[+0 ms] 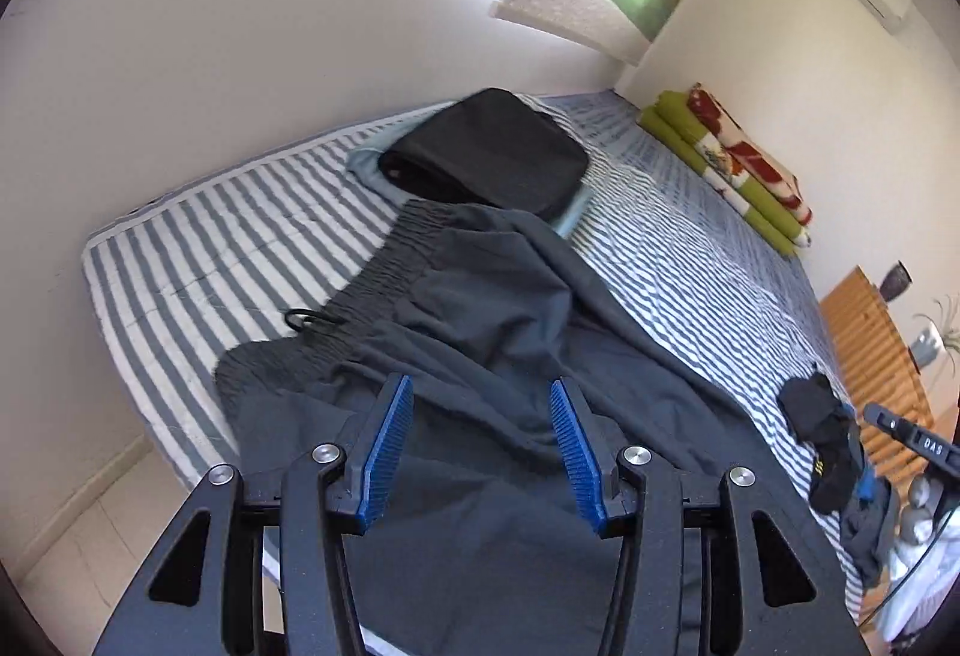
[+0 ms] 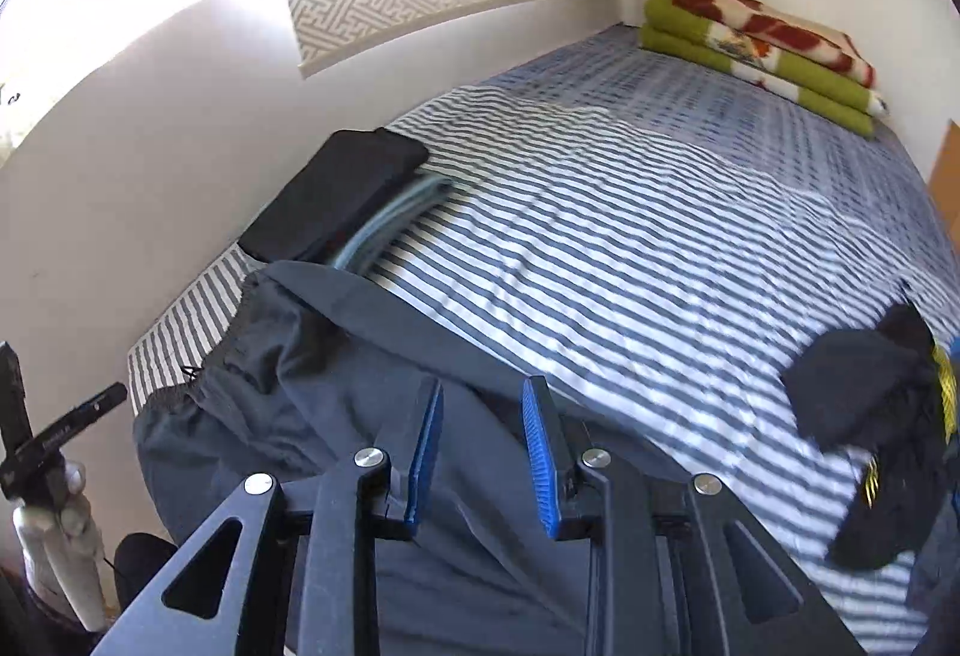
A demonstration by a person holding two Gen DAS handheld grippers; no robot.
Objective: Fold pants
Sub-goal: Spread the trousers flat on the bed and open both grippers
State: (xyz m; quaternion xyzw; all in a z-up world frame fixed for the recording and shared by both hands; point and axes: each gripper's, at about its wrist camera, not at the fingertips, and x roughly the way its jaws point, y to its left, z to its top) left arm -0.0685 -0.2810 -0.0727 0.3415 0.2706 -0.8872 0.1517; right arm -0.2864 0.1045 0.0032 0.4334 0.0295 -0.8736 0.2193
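Note:
Dark grey pants (image 1: 480, 296) lie crumpled along the near edge of the striped bed (image 1: 210, 236), their elastic waistband (image 1: 390, 260) and drawstring toward the left. My left gripper (image 1: 480, 383) hovers over the pants with its blue pads wide apart and nothing pinched between them. In the right wrist view the same pants (image 2: 336, 404) spread under my right gripper (image 2: 483, 386). Its pads stand a narrower gap apart, with only cloth below them and none clamped.
A folded black garment (image 1: 492, 152) on a light blue one sits by the wall beyond the waistband. A loose black garment (image 2: 870, 416) lies at the right. Green and red folded blankets (image 2: 762, 50) fill the far corner. A gloved hand (image 2: 66, 512) shows at the left edge.

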